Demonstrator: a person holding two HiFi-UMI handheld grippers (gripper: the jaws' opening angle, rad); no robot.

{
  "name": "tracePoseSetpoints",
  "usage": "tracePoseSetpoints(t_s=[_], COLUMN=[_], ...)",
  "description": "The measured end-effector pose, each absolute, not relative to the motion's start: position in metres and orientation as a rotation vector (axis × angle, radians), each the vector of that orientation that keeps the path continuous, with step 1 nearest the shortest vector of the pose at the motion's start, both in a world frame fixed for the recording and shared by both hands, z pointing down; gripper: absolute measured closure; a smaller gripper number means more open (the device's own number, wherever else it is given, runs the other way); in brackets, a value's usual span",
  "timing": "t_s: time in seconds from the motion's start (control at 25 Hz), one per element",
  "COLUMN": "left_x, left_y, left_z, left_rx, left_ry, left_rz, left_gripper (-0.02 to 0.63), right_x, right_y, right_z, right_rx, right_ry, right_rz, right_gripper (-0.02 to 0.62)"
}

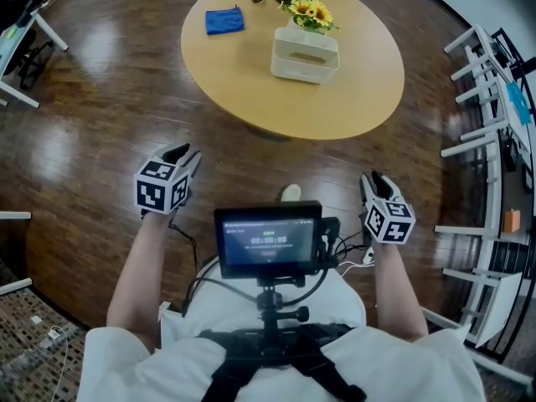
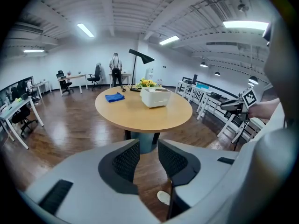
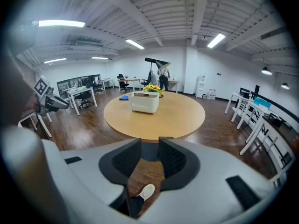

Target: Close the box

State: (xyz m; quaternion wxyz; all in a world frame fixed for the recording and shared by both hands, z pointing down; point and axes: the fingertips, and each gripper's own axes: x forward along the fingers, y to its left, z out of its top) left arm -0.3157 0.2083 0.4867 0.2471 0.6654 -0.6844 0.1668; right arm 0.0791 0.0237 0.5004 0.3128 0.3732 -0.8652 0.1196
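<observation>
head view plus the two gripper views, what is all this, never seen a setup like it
A person holds a hand tool with two fingers in each hand: the left gripper and the right gripper. The head view looks down from a camera on the person's head. Each gripper view looks along that tool's own fingers. Ahead stands a round table with a white box, a blue cloth and yellow flowers. Both grippers are open, hold nothing, and are well short of the table.
</observation>
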Motion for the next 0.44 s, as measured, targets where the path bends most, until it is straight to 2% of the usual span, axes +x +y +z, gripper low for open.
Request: tracePoseSetpoints(t_s=[0.44], left_x=[-0.3106], left_y=[0.2054], left_z=[0.4878], left_rx=[1.831], left_ry=[-1.846], left_rz=[0.477], left_gripper=[0.474], right_x=[0.0788], right_y=[0.0287], right_z=[0.5085], right_rx=[0.988], right_ry=[-2.286], right_rz=[0.334], right_gripper=[0.469])
